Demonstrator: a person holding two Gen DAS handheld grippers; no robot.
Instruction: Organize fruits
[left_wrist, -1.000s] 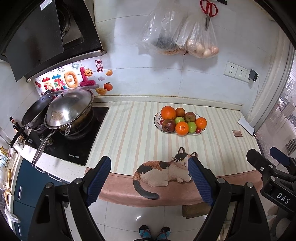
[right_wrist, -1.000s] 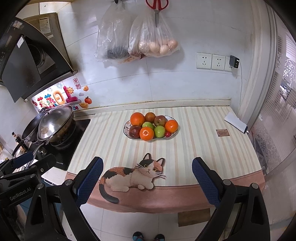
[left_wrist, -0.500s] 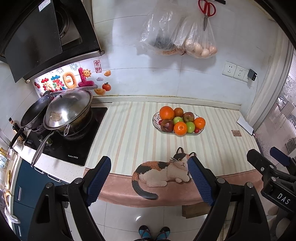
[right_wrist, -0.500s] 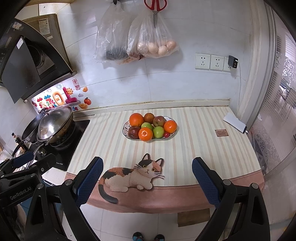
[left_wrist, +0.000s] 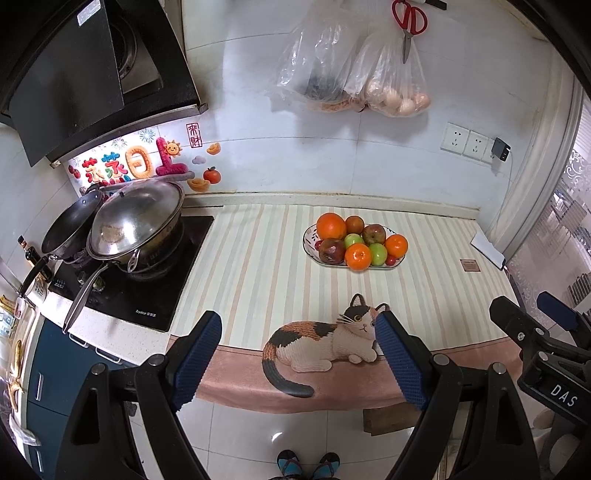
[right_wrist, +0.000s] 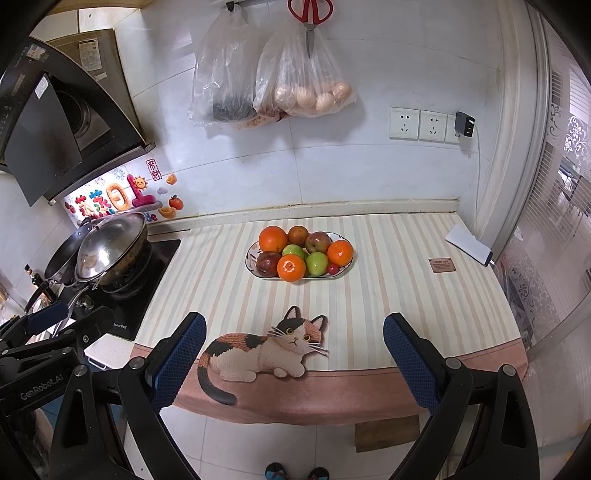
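I see the left gripper (left_wrist: 299, 343) released, blue-padded jaws wide apart, nothing between them, held off the near edge of the table (left_wrist: 258, 266). The right gripper (right_wrist: 293, 341) likewise released and empty. Just beyond both: calico cat appliqué (right_wrist: 266, 350) on the striped cloth. Farther back, mid-table: oval white patterned plate (right_wrist: 255, 253) heaped with oranges (right_wrist: 272, 239), green apples (right_wrist: 317, 263), dark red apples (right_wrist: 268, 263). Steel-lidded wok (left_wrist: 136, 221) on the stove, far left.
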